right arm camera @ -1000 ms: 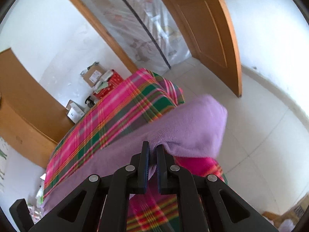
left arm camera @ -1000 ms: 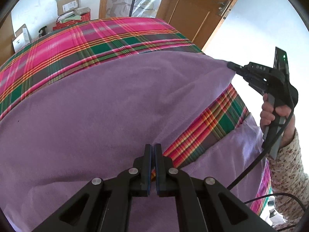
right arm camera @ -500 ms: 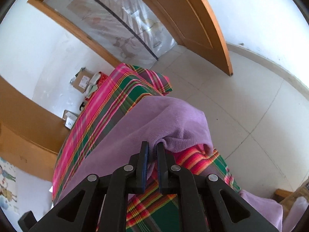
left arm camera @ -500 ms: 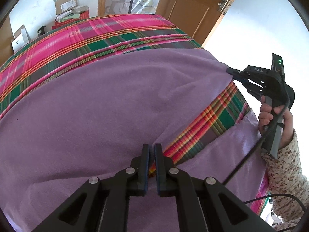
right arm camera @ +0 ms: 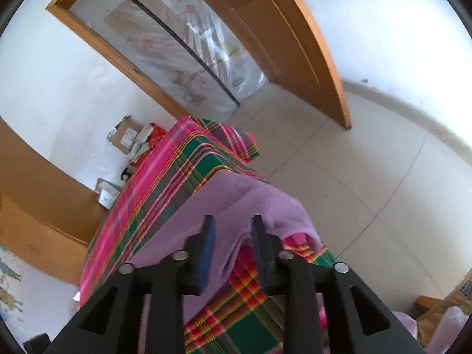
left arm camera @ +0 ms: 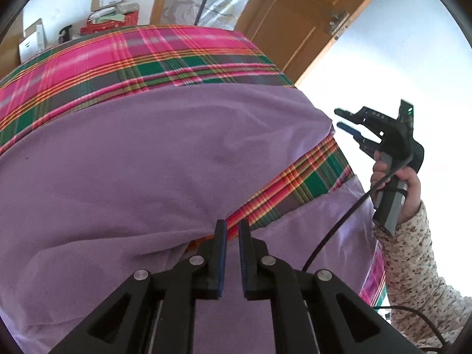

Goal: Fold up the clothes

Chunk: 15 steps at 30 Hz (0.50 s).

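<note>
A purple fleece garment [left arm camera: 147,162] lies spread over the plaid-covered table [left arm camera: 147,59], its top layer folded back so a strip of plaid shows near me. My left gripper [left arm camera: 231,224] sits at the near fold edge. Its jaws are opening with a narrow gap, and no cloth is pinched between the pads. In the right wrist view my right gripper [right arm camera: 233,221] hangs over the garment's corner [right arm camera: 274,206]. Its jaws are opening wide and the cloth lies loose beneath them. The left wrist view shows the right gripper [left arm camera: 339,117] just off that corner, in a hand [left arm camera: 407,183] with a floral sleeve.
The table's right edge [right arm camera: 312,253] drops to a pale tiled floor [right arm camera: 368,177]. A wooden door [right arm camera: 295,44] stands open beyond. Cardboard boxes [right arm camera: 126,138] sit at the table's far end, and a wooden cabinet [right arm camera: 35,183] is on the left.
The right gripper's jaws sprang apart and let go of the purple corner, which now rests on the table edge. The left gripper's jaws parted slightly at the fold.
</note>
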Available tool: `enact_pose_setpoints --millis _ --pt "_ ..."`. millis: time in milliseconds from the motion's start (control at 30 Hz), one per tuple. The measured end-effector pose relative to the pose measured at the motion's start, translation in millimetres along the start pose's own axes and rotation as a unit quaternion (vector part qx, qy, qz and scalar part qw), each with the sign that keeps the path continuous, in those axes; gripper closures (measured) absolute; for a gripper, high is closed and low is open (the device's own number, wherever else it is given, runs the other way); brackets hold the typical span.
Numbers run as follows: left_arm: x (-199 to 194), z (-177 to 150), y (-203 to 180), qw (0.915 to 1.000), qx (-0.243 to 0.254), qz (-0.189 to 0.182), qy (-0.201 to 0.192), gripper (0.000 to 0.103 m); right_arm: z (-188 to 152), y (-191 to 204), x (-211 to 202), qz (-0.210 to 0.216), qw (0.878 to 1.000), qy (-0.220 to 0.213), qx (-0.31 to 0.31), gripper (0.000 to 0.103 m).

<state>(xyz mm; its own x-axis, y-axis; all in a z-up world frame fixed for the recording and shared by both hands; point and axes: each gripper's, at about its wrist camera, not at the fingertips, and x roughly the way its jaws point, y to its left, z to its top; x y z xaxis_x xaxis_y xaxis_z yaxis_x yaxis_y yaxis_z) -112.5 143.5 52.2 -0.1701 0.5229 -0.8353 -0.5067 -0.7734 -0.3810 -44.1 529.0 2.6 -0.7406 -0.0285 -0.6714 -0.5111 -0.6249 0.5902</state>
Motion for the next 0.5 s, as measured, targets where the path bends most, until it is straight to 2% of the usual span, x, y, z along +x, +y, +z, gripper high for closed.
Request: enact_pose_setpoints --millis 100,200,367,500 --pt "-3 -2 5 0.9999 -0.010 0.003 -0.001 0.094 1 -24 3 0.015 0.998 0.010 0.067 0.068" --pt "1 -2 9 0.9998 -0.019 0.009 0.003 0.093 -1 -37 4 0.015 0.996 0.022 0.085 0.068" --pt "9 -1 9 0.9996 -0.025 0.010 0.012 0.093 1 -47 17 0.044 0.991 0.053 0.116 0.065" --pt "13 -1 8 0.9994 -0.029 0.010 0.018 0.093 4 -45 23 0.042 0.991 0.050 0.118 0.064"
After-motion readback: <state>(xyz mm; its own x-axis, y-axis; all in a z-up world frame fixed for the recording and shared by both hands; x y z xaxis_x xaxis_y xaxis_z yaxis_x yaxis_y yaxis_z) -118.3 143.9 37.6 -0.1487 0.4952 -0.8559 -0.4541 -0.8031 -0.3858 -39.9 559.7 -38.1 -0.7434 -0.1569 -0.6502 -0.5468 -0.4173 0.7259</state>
